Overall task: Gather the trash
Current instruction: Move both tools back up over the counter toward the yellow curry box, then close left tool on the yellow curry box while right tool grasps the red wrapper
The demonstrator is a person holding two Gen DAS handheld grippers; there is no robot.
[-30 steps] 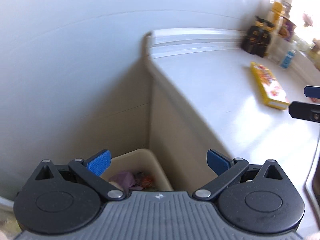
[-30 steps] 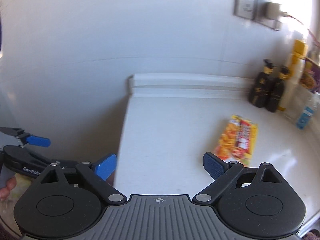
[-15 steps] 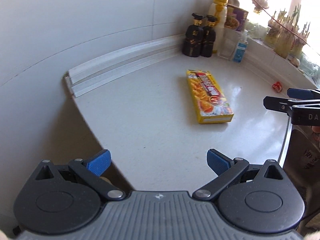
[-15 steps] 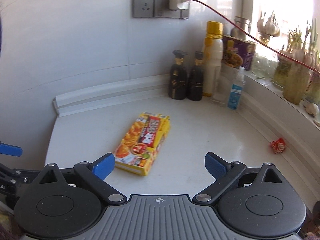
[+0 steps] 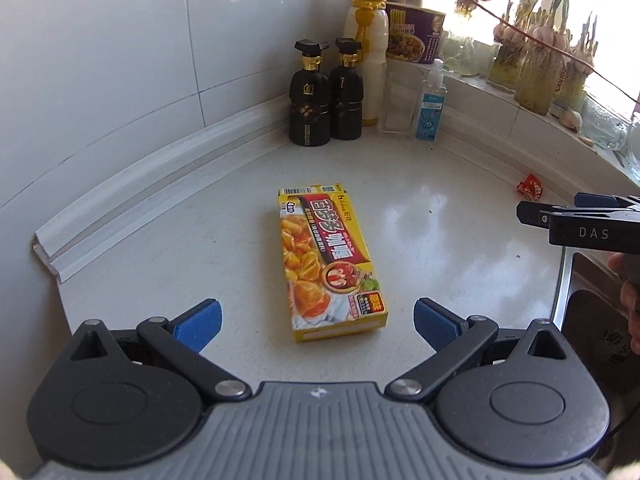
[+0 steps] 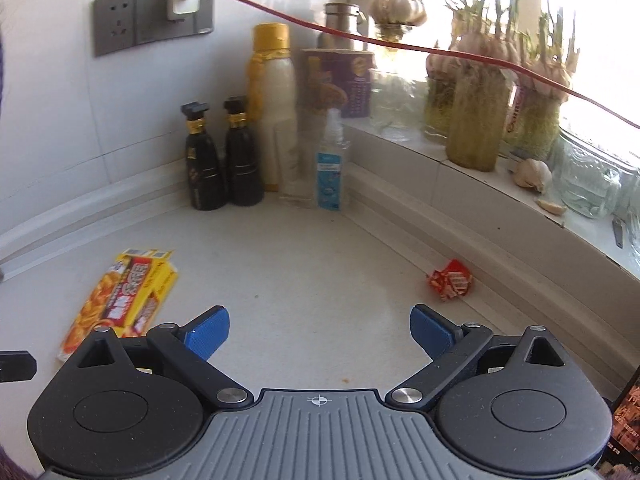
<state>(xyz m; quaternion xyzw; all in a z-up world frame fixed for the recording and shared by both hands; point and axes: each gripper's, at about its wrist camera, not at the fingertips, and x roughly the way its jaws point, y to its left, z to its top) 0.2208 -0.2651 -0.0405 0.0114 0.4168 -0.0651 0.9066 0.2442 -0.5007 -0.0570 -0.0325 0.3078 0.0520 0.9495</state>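
Observation:
A yellow curry box (image 5: 328,260) lies flat on the white counter (image 5: 200,248), just ahead of my left gripper (image 5: 316,326), which is open and empty. The same curry box (image 6: 124,300) shows at the left of the right wrist view. A crumpled red wrapper (image 6: 450,280) rests near the counter's back ledge, ahead and right of my right gripper (image 6: 319,332), also open and empty. That red wrapper (image 5: 530,187) appears far right in the left wrist view, beyond the right gripper's fingers (image 5: 560,216).
Two black bottles (image 5: 326,94), a yellow-capped white bottle (image 5: 366,48) and a small clear sanitiser bottle (image 5: 430,106) stand in the back corner. Jars of sprouting garlic (image 6: 480,112) line the window ledge. A red cable (image 6: 400,46) hangs across. A sink edge (image 5: 560,280) sits at right.
Both grippers have swung right, away from the bin beside the counter, and now face the counter top. The curry box sits centred ahead of the left gripper; the red wrapper has come into view.

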